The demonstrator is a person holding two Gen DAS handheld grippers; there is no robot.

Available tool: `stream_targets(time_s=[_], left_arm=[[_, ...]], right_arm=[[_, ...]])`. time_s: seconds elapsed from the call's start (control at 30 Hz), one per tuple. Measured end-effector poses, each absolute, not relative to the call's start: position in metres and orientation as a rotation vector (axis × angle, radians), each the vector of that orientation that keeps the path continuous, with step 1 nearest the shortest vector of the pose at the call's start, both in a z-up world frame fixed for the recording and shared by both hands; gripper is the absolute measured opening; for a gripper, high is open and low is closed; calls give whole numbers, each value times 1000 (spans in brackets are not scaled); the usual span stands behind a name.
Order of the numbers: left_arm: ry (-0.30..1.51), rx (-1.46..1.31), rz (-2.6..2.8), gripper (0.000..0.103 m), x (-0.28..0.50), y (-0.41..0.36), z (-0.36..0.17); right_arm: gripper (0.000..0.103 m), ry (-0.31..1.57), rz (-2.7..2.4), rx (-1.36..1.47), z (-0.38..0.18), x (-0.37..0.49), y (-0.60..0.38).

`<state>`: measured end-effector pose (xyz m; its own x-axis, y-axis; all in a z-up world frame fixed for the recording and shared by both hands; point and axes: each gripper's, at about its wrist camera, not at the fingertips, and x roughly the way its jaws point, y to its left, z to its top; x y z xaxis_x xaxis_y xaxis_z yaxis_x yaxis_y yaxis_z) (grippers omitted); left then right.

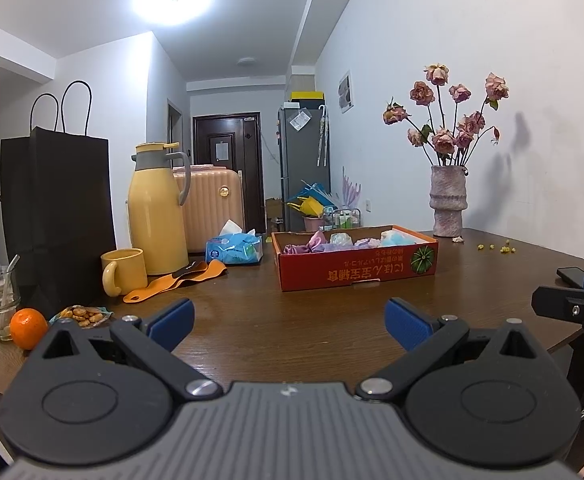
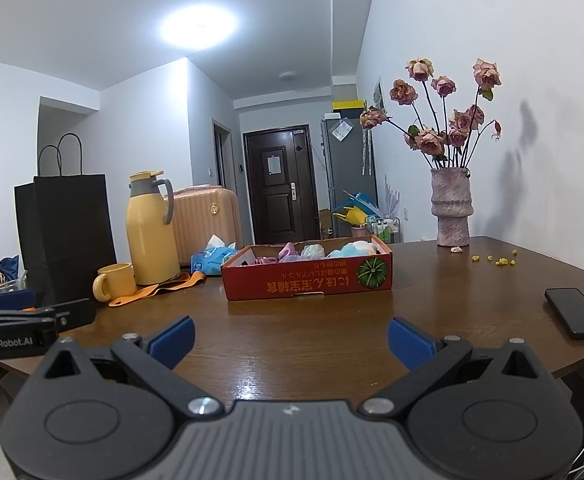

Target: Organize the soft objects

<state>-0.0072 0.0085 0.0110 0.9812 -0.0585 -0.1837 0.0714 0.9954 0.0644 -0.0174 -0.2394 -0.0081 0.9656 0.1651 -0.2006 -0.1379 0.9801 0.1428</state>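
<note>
Soft objects (image 2: 312, 251) in red box (image 2: 308, 282)

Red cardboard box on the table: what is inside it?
The red cardboard box holds soft bundles in pink, lilac, white and pale blue, packed along its length. Its front wall hides their lower parts and the box floor, so the count stays unclear.

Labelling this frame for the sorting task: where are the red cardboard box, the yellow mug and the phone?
red cardboard box (image 2: 292, 286): right wrist view, front wall.
yellow mug (image 1: 129, 270): left wrist view, body.
phone (image 2: 576, 312): right wrist view, screen.

Bright ceiling glare — fisheye-warped edges
</note>
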Motion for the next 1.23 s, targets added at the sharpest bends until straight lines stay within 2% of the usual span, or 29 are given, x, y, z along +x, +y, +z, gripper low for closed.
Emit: stream_targets(time_s=[1.23], left_arm=[[189, 64, -68, 103, -7, 8, 9]], right_arm=[[103, 196, 164, 124, -8, -21, -237]])
